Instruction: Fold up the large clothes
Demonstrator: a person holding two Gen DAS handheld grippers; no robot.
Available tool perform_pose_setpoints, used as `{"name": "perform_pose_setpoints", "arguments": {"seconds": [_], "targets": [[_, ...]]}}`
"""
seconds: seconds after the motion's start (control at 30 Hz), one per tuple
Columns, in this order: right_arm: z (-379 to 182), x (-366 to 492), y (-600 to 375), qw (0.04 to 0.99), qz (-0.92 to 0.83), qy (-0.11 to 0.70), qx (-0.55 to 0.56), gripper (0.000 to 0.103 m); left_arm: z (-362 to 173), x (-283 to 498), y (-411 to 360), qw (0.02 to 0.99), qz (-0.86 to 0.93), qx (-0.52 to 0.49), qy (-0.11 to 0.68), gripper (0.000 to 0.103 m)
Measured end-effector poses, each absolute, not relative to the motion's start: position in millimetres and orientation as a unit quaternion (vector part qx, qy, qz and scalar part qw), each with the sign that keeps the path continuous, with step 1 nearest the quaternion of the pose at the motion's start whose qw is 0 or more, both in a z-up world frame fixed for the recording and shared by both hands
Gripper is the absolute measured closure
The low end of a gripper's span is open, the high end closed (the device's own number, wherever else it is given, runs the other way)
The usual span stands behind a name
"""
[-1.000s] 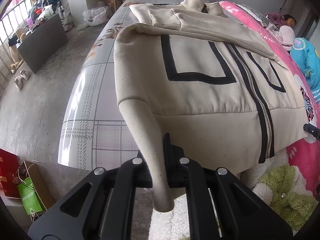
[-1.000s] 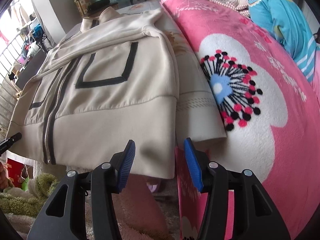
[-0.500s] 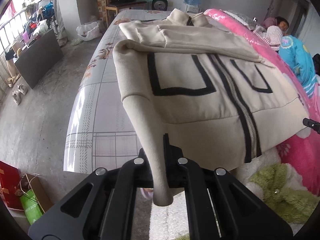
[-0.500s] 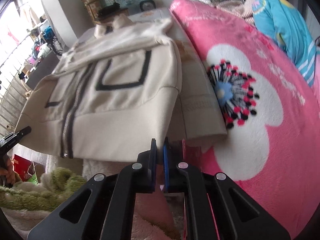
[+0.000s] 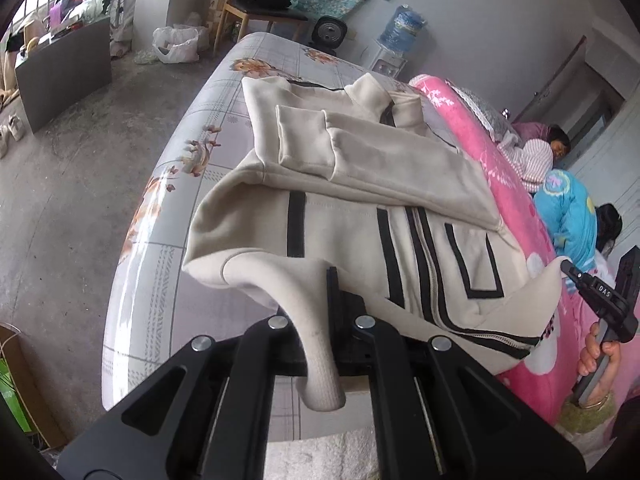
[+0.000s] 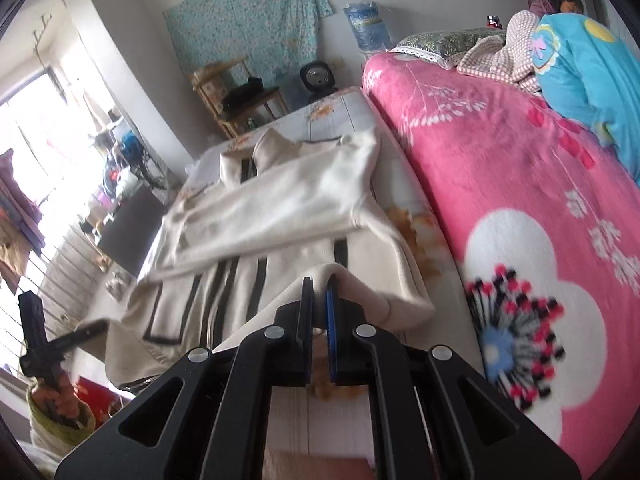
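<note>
Your left hand-held gripper (image 5: pixel 320 280) is pinched tight on the hem corner of the cream jacket (image 5: pixel 360 184), with the ribbed hem (image 5: pixel 320 364) drooping back between its arms. Your right hand-held gripper (image 6: pixel 319 292) is clamped on the opposite hem corner, raised off the bed (image 6: pixel 332 116). Ahead of both, the rest of the jacket lies flat on the grey floral sheet, sleeves folded across its chest, the pink blanket (image 6: pixel 500 184) just beside it to the right.

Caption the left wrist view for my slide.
Left gripper shut on the jacket hem, lifting it off the bed.
</note>
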State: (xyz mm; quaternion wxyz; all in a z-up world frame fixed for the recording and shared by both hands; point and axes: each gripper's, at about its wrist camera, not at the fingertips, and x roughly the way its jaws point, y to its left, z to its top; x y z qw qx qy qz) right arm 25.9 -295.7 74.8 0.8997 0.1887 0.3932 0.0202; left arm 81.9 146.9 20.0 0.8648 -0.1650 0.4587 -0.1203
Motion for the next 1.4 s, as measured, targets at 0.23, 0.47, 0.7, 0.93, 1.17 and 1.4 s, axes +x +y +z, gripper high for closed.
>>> {"name": "perform_pose_setpoints", "arguments": {"seconds": [0.23, 0.47, 0.7, 0.93, 1.17, 1.4], "targets": [[46.4, 101.6, -318.9, 0.882, 0.018, 0.393, 0.259, 0.097, 3.8, 147.8, 156.7, 0.846, -0.104, -0.214, 0.477, 0.097], [-1.5, 127.1, -339.3, 0.843, 0.01, 0.424, 0.331, 0.084, -18.3, 180.9, 164.5, 0.82, -0.102, -0.256, 0.502, 0.081], [20.3, 101.3, -348.4, 0.87, -0.01, 0.387, 0.304, 0.051, 2.4, 162.8, 196.9, 0.848, -0.074, -0.271, 0.45, 0.058], [26.9, 67.5, -340.4, 0.878, -0.027, 0.415, 0.238, 0.04, -12.1, 132.4, 206.3, 0.844, -0.055, -0.266, 0.463, 0.054], [-2.6, 52.1, -339.9, 0.859, -0.035, 0.444, 0.251, 0.039, -44.4, 115.7, 190.2, 0.85, -0.011, -0.211, 0.483, 0.053], [-3.9, 65.9, -333.0, 0.868, -0.045, 0.442, 0.224, 0.049, -47.6, 115.2, 183.6, 0.87, 0.015, -0.193, 0.453, 0.059]]}}
